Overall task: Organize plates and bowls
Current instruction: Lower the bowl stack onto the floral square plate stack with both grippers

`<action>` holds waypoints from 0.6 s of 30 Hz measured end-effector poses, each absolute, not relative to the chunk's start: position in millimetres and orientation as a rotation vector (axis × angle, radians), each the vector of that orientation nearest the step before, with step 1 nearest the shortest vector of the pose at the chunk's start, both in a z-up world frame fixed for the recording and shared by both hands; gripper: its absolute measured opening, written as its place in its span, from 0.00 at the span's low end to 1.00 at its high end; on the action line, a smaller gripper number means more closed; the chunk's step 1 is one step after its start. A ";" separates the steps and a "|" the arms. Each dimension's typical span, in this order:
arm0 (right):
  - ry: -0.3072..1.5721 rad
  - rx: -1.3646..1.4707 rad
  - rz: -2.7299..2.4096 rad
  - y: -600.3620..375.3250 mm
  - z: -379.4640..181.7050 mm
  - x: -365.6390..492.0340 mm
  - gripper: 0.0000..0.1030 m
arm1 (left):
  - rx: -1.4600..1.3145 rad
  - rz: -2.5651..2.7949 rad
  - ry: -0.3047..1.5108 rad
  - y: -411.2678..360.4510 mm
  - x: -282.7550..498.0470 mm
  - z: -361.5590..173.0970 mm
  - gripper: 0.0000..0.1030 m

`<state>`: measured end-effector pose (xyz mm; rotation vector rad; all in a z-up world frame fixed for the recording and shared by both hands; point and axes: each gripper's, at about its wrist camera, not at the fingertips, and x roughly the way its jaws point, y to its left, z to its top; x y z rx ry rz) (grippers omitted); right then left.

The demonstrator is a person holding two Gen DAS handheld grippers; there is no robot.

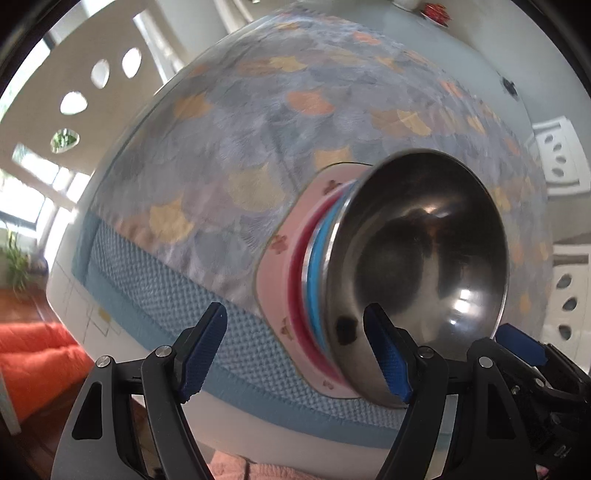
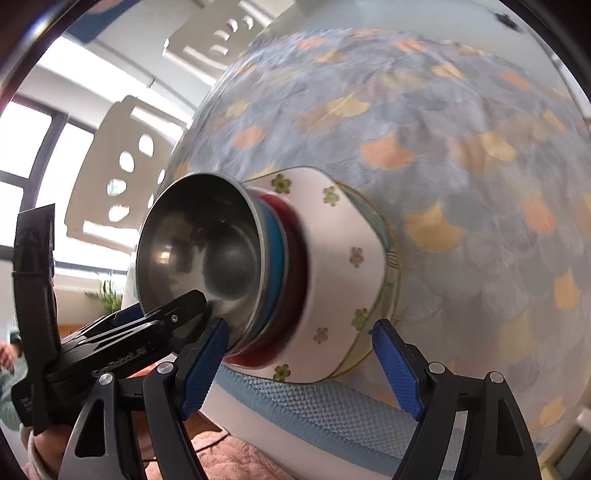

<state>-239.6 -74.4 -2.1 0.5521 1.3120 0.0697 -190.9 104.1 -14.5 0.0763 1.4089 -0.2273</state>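
Observation:
A stack of dishes stands on the patterned tablecloth (image 1: pixel 258 122). On top is a steel bowl (image 1: pixel 424 266), under it a blue bowl (image 1: pixel 317 266), a red bowl (image 1: pixel 295 291) and a square pink flowered plate (image 1: pixel 273 273). In the right wrist view the same steel bowl (image 2: pixel 207 251) tops the blue bowl (image 2: pixel 275 258), red bowl (image 2: pixel 295 258) and a white flowered plate (image 2: pixel 343 266). My left gripper (image 1: pixel 295 354) is open, just left of the stack's near edge. My right gripper (image 2: pixel 299 365) is open, its jaws straddling the stack's near side.
The table's blue woven border (image 1: pixel 155 291) runs along the near edge. White chairs with oval cut-outs (image 2: pixel 122 173) stand beyond the table. An orange cushion (image 1: pixel 33 362) lies on the floor at left. A small red item (image 1: pixel 436 11) sits at the far table edge.

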 end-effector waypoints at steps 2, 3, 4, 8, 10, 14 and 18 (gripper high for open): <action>1.302 0.579 0.055 -75.5 -2.1 -246.4 0.76 | 0.077 -0.265 1.381 99.1 -195.6 -9.3 0.73; 1.296 0.580 0.058 -74.3 -1.6 -248.5 0.76 | 0.085 -0.267 1.373 98.6 -196.2 -7.3 0.73; 1.292 0.579 0.056 -74.0 -0.8 -249.7 0.76 | 0.100 -0.264 1.369 97.6 -197.0 -6.6 0.73; 1.277 0.574 0.050 -70.6 2.6 -257.9 0.76 | 0.086 -0.266 1.377 99.2 -197.3 -7.2 0.73; 1.262 0.578 0.042 -70.1 5.3 -261.3 0.76 | 0.087 -0.266 1.370 98.7 -198.0 -6.5 0.73; 1.252 0.575 0.027 -70.0 8.8 -267.8 0.76 | 0.089 -0.278 1.368 98.6 -201.7 -4.9 0.73; 1.254 0.568 0.014 -67.3 9.9 -273.1 0.76 | 0.102 -0.292 1.373 98.6 -205.4 -4.5 0.73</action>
